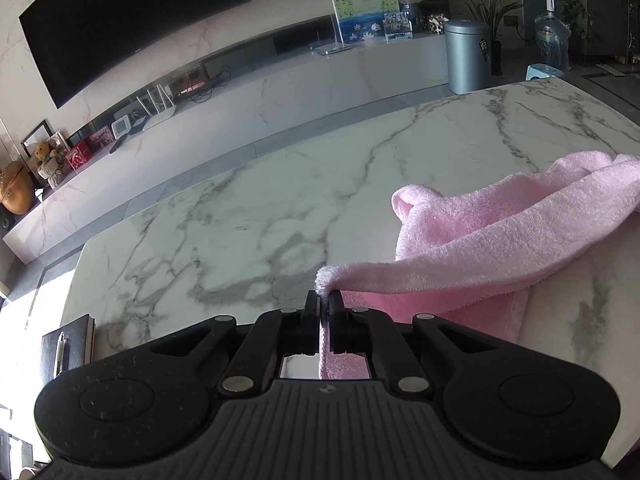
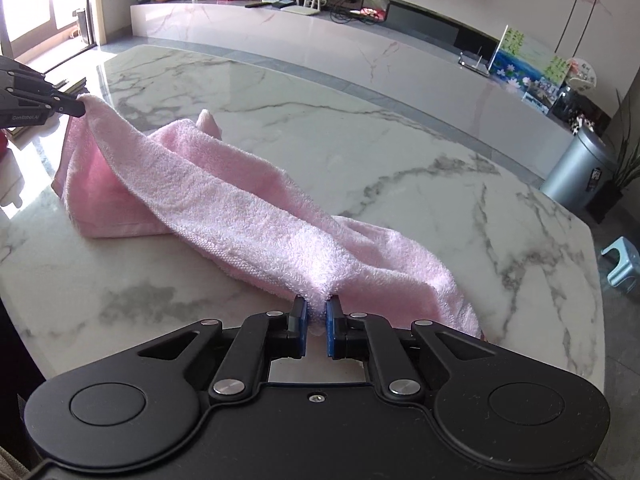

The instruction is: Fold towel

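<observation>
A pink terry towel (image 2: 224,196) lies rumpled across the white marble table (image 2: 360,152), its near edge lifted off the surface into a sagging band. My left gripper (image 1: 325,300) is shut on one corner of the towel (image 1: 480,240), with cloth hanging down between its black fingers. In the right wrist view that same left gripper (image 2: 78,109) shows at the far left, pinching the corner. My right gripper (image 2: 317,312) is shut on the other near corner, the blue pads pressing the cloth.
A dark notebook with a pen (image 1: 66,346) lies at the table's left corner. Beyond the table runs a long low cabinet (image 1: 280,84) with a big screen (image 1: 132,20) above it. A grey bin (image 1: 466,56) and a small blue stool (image 2: 622,262) stand on the floor.
</observation>
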Demonstrator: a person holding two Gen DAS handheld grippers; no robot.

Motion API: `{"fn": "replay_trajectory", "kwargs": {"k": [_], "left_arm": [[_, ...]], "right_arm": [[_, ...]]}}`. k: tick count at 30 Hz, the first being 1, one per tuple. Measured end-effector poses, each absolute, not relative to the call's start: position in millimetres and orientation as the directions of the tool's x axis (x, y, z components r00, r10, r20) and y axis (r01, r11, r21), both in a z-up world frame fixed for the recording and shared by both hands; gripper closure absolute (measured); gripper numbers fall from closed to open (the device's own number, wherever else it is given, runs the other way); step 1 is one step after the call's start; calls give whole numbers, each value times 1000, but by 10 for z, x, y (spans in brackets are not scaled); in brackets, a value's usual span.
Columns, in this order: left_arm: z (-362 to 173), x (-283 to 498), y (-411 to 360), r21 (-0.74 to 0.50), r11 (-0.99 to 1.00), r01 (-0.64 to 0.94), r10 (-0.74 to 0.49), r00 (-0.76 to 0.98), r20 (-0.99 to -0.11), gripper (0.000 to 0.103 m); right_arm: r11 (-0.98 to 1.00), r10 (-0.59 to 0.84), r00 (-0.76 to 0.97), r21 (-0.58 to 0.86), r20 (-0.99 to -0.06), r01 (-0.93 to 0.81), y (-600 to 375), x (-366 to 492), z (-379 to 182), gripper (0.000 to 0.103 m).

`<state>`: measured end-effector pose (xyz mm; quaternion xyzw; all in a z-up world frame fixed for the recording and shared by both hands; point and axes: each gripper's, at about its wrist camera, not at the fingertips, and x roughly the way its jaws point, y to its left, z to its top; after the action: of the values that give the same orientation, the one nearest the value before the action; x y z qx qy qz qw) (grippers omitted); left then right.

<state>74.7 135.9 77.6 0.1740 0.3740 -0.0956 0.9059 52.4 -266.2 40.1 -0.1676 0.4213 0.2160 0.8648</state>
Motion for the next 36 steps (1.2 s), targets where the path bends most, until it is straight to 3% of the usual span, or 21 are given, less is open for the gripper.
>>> {"fn": "replay_trajectory", "kwargs": {"k": [4, 10, 14, 22, 25, 27, 29, 32, 36], "left_arm": [[875, 616, 1314, 250, 910, 329, -67, 715, -696, 100], [1042, 412, 1253, 218, 903, 370, -131, 721, -680, 100], [868, 406, 1118, 229, 882, 413, -136, 686, -715, 100], [536, 480, 881, 255, 849, 462, -117, 635, -763, 100], [475, 458, 887, 256, 846, 469, -114, 626, -772, 99], [441, 435, 895, 261, 843, 470, -110, 626, -772, 97], [399, 414, 885, 274, 836, 475, -104, 628, -772, 85], [334, 403, 868, 299, 823, 482, -89, 629, -772, 73], [280, 430, 852, 323, 819, 474, -66, 637, -768, 67]], "right_arm": [[846, 262, 540, -79, -800, -527, -2810, 396, 685, 96], [817, 366, 411, 76, -835, -572, -3116, 358, 1044, 96], [856, 255, 407, 9, -877, -517, -3203, 462, 828, 96], [900, 167, 382, -18, -909, -435, -3213, 683, 268, 95], [910, 158, 389, -20, -907, -415, -3200, 716, 179, 86], [919, 159, 392, -9, -906, -394, -3190, 727, 116, 74], [924, 166, 397, 2, -903, -382, -3174, 718, 83, 58], [932, 158, 412, -2, -897, -362, -3133, 697, 18, 56], [951, 122, 436, -21, -892, -309, -3112, 701, -52, 55]]}}
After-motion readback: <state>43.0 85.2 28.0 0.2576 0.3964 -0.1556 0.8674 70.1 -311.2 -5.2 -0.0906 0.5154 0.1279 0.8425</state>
